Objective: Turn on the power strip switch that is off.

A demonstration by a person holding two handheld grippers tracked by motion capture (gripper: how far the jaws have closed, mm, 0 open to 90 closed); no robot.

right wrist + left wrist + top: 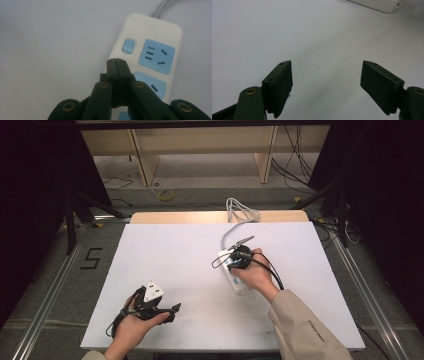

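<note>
Overhead, your worktop is one white sheet laid over a wooden table, whose bare strip shows along the far edge. Around it lies grey floor; a black figure 5 is marked on the floor off the left edge, and pale shelving stands beyond with loose cables beneath.

Count: one power strip, two grippers, two hands.

The white power strip lies right of the worktop's centre. Its grey cord runs to the far edge and coils there. In the right gripper view it shows one blue switch and blue socket faces, one wholly visible and others partly hidden behind the jaws.

You hold the right gripper directly over the strip, jaws pressed flat together with nothing between them; whether the tips touch the casing I cannot tell.

You hold the left gripper near the near-left corner, jaws spread wide and empty above bare sheet, well apart from the strip.
</note>
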